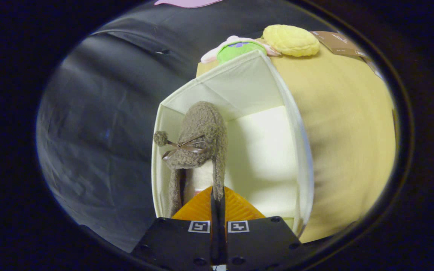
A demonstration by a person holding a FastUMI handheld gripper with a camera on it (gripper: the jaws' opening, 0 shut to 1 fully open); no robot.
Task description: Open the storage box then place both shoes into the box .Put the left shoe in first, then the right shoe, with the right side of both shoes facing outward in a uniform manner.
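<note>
Yellow tablecloth (345,124) under us, white storage box (300,150) open; our gripper (217,197) pinches shoe (202,139) 1's fuzzy collar inside the box's left side; next we release it gently.

A yellow tablecloth (345,124) covers the table and serves as the landmark. To its left hangs the dark, creased cloth wall (100,124) of the booth, catching a faint sheen of light. At the tablecloth's far edge sit a yellow ridged cushion (291,40), a green plush toy (236,50) and a brown cardboard box (339,43).
</note>
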